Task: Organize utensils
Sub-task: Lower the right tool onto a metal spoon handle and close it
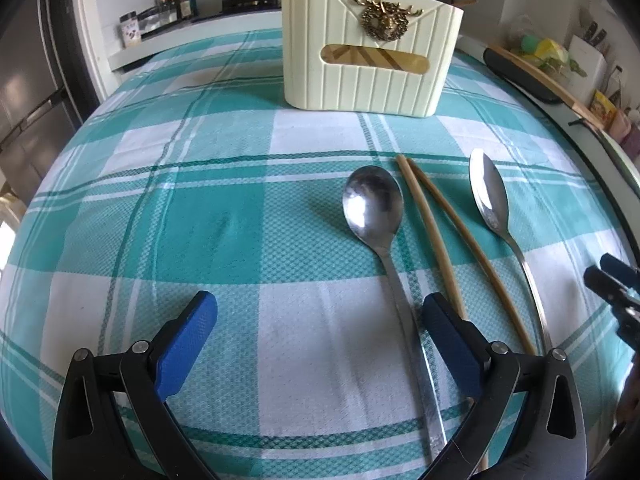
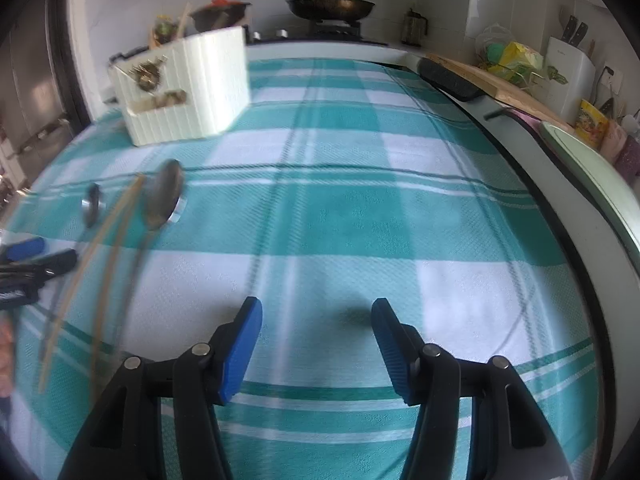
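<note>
Left tool (image 1: 318, 344) wide, empty, over round spoon (image 1: 376, 208) handle; we centre and close. Right tool (image 2: 316, 344) open, idle.

Bare cloth (image 2: 340, 220) right of spoons (image 2: 162, 196)

Both grippers tilt downward over the table. The left gripper (image 1: 320, 316) has its jaws spread wide, gripping nothing; the right gripper (image 2: 316, 320) gapes too, empty.
</note>
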Tool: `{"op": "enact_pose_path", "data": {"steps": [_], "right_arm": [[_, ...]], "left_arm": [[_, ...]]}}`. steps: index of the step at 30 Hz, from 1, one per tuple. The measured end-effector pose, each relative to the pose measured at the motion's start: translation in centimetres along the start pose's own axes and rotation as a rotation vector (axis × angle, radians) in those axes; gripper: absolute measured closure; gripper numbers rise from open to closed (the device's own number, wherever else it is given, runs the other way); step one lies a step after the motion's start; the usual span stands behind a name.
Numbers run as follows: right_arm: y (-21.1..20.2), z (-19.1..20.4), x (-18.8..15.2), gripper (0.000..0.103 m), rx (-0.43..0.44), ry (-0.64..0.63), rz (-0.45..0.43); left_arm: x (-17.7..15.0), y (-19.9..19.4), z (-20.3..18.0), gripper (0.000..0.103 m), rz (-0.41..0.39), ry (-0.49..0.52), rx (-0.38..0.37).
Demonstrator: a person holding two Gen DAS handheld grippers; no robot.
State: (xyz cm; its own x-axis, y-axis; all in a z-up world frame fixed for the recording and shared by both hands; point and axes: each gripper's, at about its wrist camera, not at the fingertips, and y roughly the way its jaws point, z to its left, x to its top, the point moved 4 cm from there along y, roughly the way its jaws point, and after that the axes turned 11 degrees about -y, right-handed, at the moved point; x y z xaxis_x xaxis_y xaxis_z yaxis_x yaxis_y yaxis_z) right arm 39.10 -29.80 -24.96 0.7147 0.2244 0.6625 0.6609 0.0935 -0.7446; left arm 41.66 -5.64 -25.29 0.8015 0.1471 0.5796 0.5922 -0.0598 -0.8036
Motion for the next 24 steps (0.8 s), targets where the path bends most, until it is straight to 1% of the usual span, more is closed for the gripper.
{"op": "enact_pose_path", "data": {"steps": [2, 4, 5, 6, 8, 10, 12, 13, 14, 16, 17, 20, 24], "right_arm": [[-0.5, 2.1, 1.1, 0.045, 0.080, -0.027, -0.024], [-0.4, 3.9, 2.0, 0.045, 0.128, -0.062, -0.028], [-0.2, 4.9, 2.6, 0.049, 0.151, -0.082, -0.030], [0.1, 5.5, 2.8, 0.056, 0.166, -0.092, -0.027], [1.0, 7.0, 3.7, 0.064, 0.204, -0.114, -0.006], [2.1, 7.9, 4.1, 0.067, 0.221, -0.130, 0.018], [3.2, 8.4, 4.2, 0.077, 0.225, -0.142, 0.049], [3.7, 8.6, 4.2, 0.079, 0.233, -0.145, 0.068], [4.1, 8.7, 4.1, 0.084, 0.230, -0.152, 0.076], [4.0, 8.5, 4.0, 0.090, 0.206, -0.168, 0.071], [4.0, 8.3, 3.9, 0.094, 0.197, -0.157, 0.071], [3.8, 7.2, 3.6, 0.097, 0.158, -0.118, 0.070], [3.1, 5.8, 2.8, 0.096, 0.094, -0.104, 0.072]], "left_arm": [[0.0, 0.0, 0.1, 0.001, -0.001, -0.002, 0.002], [0.0, 0.1, 0.0, 0.001, -0.001, 0.002, 0.007], [0.0, 0.1, 0.0, 0.001, -0.001, 0.003, 0.009], [0.0, 0.1, 0.0, 0.001, -0.002, 0.003, 0.009], [0.0, 0.1, 0.1, 0.001, -0.002, 0.000, 0.011], [0.0, 0.1, 0.1, 0.001, -0.003, -0.002, 0.014], [0.0, 0.0, 0.2, 0.001, -0.003, -0.002, 0.015], [0.0, 0.1, 0.2, 0.001, -0.003, -0.002, 0.016], [0.0, 0.1, 0.2, 0.001, -0.003, -0.001, 0.017], [-0.1, 0.1, 0.2, 0.000, -0.003, 0.001, 0.020], [-0.1, 0.1, 0.2, 0.000, -0.003, 0.001, 0.020], [-0.1, 0.0, 0.3, 0.000, -0.004, -0.002, 0.024], [-0.2, -0.1, 0.8, 0.000, -0.001, -0.004, 0.034]]}}
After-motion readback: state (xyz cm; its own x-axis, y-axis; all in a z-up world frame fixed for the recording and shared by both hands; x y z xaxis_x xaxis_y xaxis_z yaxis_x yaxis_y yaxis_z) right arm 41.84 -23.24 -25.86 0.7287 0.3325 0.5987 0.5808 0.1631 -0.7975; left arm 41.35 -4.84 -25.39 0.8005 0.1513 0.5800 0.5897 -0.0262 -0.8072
